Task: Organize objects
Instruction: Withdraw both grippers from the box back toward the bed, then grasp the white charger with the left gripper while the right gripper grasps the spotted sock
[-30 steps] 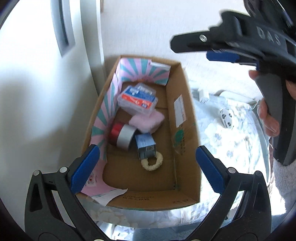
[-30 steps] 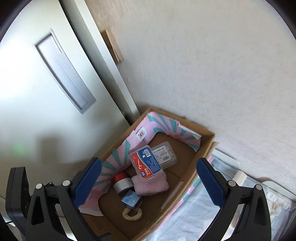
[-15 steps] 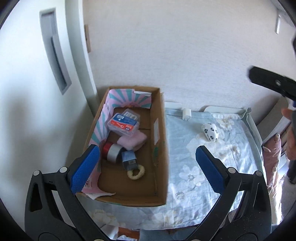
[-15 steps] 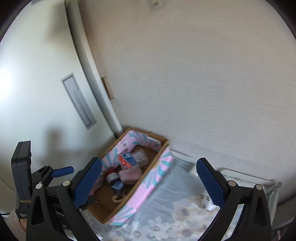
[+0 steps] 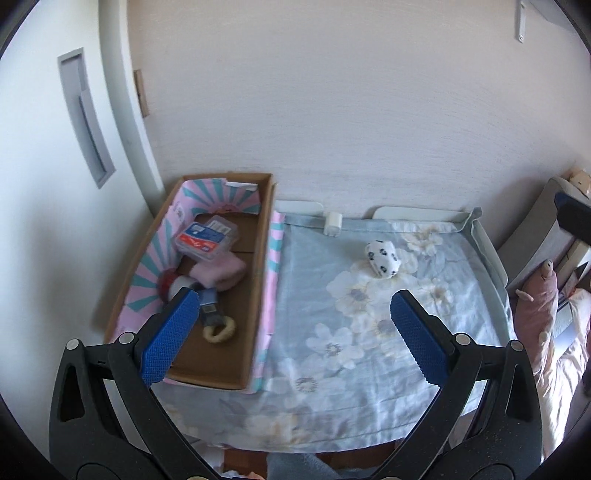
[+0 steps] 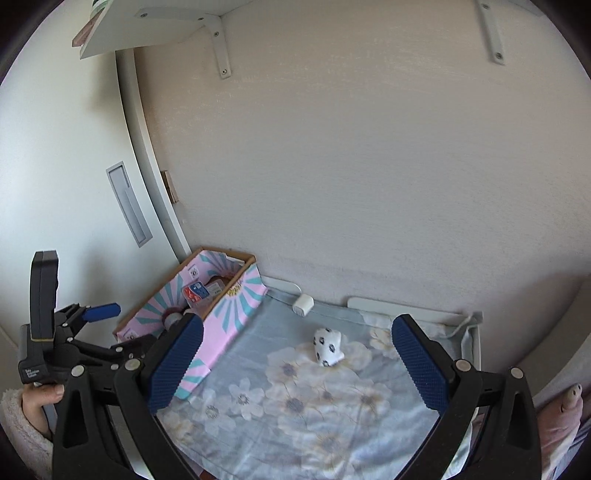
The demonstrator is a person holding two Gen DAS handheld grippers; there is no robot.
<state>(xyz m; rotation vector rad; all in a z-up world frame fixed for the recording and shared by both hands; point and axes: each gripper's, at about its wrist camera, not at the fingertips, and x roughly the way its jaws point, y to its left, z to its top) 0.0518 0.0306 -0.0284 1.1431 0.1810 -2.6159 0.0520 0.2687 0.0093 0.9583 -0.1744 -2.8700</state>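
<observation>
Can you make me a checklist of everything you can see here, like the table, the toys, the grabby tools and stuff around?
Surface: table under a pale blue floral cloth, wrinkled.
Job's things: cardboard box at the cloth's left edge, holding a clear plastic case, pink fuzzy cloth, tape roll, small blue carton and cream ring. White spotted sock bundle lies alone on the cloth.
Clutter: small white block at the back edge.
Grippers: left tool open, empty; right tool open, empty.
Cables: a thin white cord at the back right corner.
Surroundings: wall, door with recessed handle, wall shelf, pink plush.
</observation>
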